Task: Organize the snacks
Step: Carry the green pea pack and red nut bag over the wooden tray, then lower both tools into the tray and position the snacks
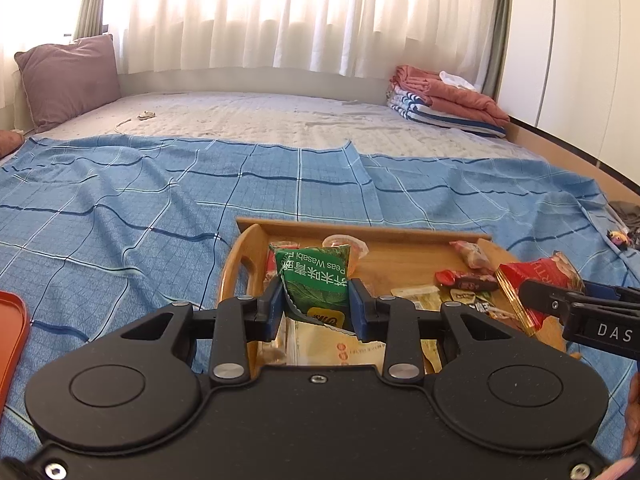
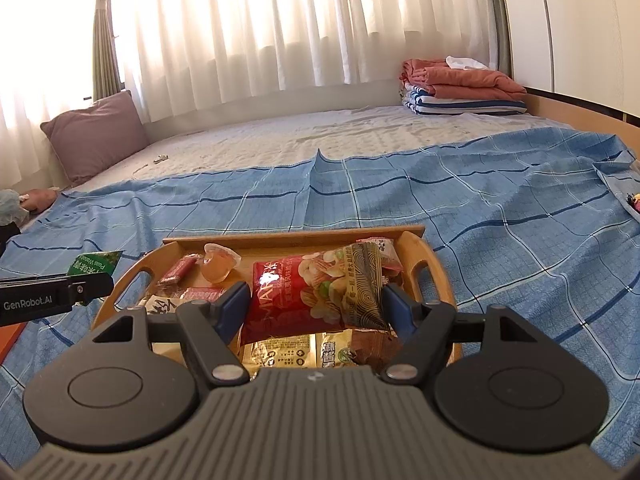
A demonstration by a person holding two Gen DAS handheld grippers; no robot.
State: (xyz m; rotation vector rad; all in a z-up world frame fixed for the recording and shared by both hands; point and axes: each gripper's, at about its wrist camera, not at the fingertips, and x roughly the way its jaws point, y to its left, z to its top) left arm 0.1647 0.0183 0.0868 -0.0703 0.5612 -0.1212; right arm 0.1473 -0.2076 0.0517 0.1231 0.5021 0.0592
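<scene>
**Two packets lifted over the snack tray**

Nearest to us, the left hand-held gripper (image 1: 316,304) pinches a green wasabi pea packet (image 1: 316,280) between its blue pads, the glossy foil standing up with its serrated edge showing. The right hand-held gripper (image 2: 316,308) pinches a red mixed-nut packet (image 2: 304,300), a plump, crinkled pouch with a gold patterned side panel; the pads press in on both flanks. We judge that both packets are held above the wooden tray (image 2: 296,236) rather than resting in it, though the contact underneath is hidden.

Just below and beyond lie the remaining snacks: flat yellow sachets (image 2: 280,354) under the right gripper, a clear jelly cup (image 2: 218,266) with a peel lid, a small red bar (image 2: 180,270), and twisted-end wrapped sweets (image 1: 468,280). The tray is smooth, bamboo-coloured, with curved ends and cut-out handles.

We read this as the sorting step: each gripper has one packet and needs somewhere to put it. An orange flat tray (image 1: 12,340) shows at the left edge, near the left gripper, and may be a destination; we cannot be sure. The next move calls for carrying each packet clear of the pile without crushing the soft pouches.

Under everything lies a wrinkled blue checked sheet (image 1: 160,200) on the bed, then a pale quilted mattress (image 1: 260,116), a mauve pillow (image 1: 68,76), folded blankets (image 2: 464,88) and sheer curtains (image 2: 280,24).
</scene>
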